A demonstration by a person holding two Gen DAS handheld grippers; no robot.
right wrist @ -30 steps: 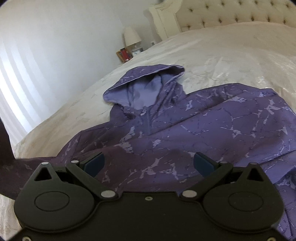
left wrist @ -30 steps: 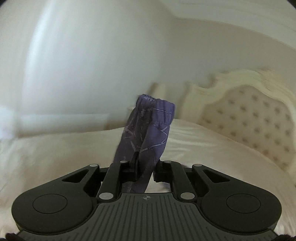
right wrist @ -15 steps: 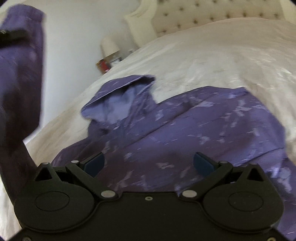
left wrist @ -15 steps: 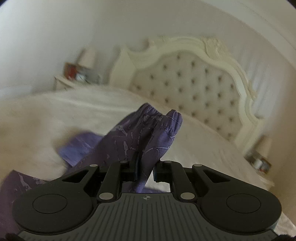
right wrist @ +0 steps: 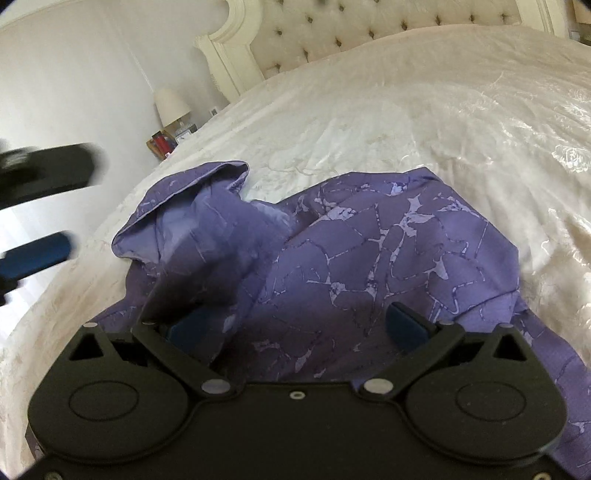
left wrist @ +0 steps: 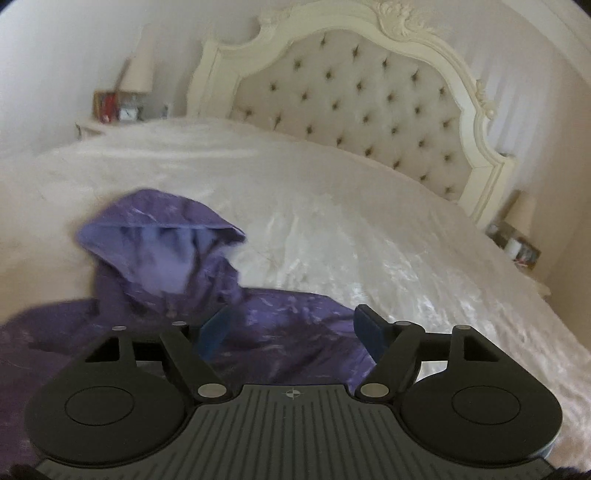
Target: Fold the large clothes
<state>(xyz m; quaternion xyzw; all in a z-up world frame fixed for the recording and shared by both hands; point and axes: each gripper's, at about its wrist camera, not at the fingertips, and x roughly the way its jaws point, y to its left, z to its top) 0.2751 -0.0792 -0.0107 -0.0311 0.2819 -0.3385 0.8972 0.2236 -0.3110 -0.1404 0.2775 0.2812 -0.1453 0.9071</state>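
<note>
While the purple hooded jacket (right wrist: 362, 258) lies spread on the cream bedspread (right wrist: 424, 122), bare cover runs clear from its hood (right wrist: 184, 218) up to the tufted headboard (right wrist: 369, 33) and out toward the right edge of the bed.

Left wrist view: a nightstand (left wrist: 92, 127) with a lamp (left wrist: 142, 70) and small items stands at far left beside the headboard; a second lamp (left wrist: 524, 212) stands at far right past the bed's other side. The hood sits left of centre, blurred, its pale lining upward. The left gripper (left wrist: 291, 330) hangs over the jacket's shoulder with its jaws spread apart; they have just been opening, and no cloth is between the blue pads (left wrist: 216, 328).

Right wrist view: at the left margin the left gripper appears blurred, above the bed's edge and apart from the jacket. A sleeve (right wrist: 207, 266) lies folded over the jacket's body, its end reaching up to the hood; this fold does not show clearly in the other view. The right gripper (right wrist: 295, 325) stands released, jaws wide, low over the jacket. Whether its left pad touches the folded sleeve cannot be told. The second lamp shows only in the left wrist view.
</note>
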